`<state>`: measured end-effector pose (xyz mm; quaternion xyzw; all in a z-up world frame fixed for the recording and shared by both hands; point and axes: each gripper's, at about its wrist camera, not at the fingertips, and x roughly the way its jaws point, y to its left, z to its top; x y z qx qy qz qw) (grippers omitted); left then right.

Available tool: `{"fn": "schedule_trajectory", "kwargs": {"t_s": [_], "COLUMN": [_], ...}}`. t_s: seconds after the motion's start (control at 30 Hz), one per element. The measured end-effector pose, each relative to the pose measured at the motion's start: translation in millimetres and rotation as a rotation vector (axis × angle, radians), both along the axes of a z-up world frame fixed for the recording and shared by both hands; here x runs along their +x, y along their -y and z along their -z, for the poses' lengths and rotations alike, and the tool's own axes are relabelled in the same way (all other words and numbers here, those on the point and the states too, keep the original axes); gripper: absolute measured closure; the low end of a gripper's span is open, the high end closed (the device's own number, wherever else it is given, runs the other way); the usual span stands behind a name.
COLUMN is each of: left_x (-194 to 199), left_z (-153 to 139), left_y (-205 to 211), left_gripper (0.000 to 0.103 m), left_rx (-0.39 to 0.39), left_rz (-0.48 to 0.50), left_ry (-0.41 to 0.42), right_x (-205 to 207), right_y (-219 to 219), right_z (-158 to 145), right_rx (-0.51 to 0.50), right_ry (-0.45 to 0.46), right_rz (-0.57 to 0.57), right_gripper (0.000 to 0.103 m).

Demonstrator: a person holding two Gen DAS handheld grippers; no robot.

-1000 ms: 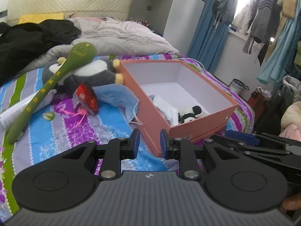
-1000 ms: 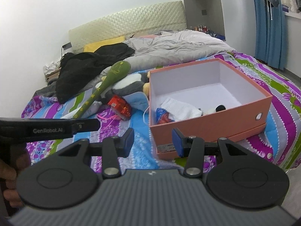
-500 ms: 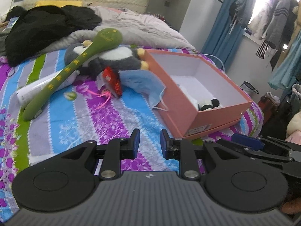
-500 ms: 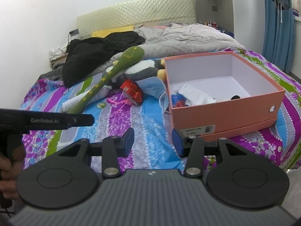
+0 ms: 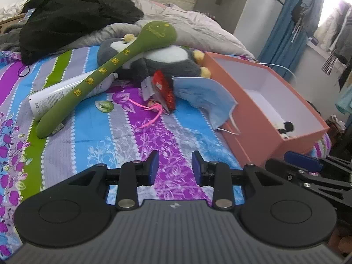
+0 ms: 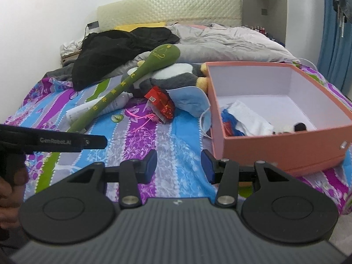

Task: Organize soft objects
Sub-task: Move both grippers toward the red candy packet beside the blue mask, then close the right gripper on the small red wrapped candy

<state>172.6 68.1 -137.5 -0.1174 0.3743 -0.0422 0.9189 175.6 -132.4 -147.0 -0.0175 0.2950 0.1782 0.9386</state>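
Note:
A long green plush stick lies across a grey and white plush penguin on the striped bedsheet. A red packet and a blue face mask lie beside the open pink box. The box holds a small panda toy and white cloth. My left gripper is open and empty above the sheet, near the front. My right gripper is open and empty, left of the box's front corner.
A white tube lies under the green stick. Black clothes and a grey duvet pile at the bed's head. Clothes hang by blue curtains at the right. The left gripper's body shows at the right wrist view's left.
Both grippers have drawn left and closer to the sheet, so the plush toys now sit nearer the centre. The left gripper's jaws have opened wider.

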Motion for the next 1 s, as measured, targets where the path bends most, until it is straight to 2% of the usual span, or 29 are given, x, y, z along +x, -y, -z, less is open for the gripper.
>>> {"fn": "schedule_trajectory", "kwargs": {"t_s": [0.2,0.3,0.57,0.8,0.9,1.0], "left_x": [33,55,107,161,178,192], "left_z": [19,29,38,58,66,73], "left_y": [-8,-18,-37,-57,-64,-69], "left_gripper": [0.066,0.066,0.066,0.066,0.066,0.066], "left_rx": [0.002,-0.024,-0.06,-0.167,-0.185,-0.219], "left_rz": [-0.023,-0.042,-0.073,-0.095,-0.112,-0.107], "left_ry": [-0.003,-0.01,-0.004,-0.03,-0.038,-0.051], "right_x": [29,44,94,138,153,169], "right_y": [-25,-37,-58,-72,-80,-88], "right_z": [13,22,45,65,73,84], "right_rx": [-0.027,-0.031,-0.003,0.019,-0.014,-0.042], "right_ry": [0.01,0.011,0.011,0.021,0.057,0.035], "right_rz": [-0.043,-0.057,-0.028,0.014,0.041,0.027], "right_gripper": [0.056,0.056,0.057,0.057,0.056,0.056]}}
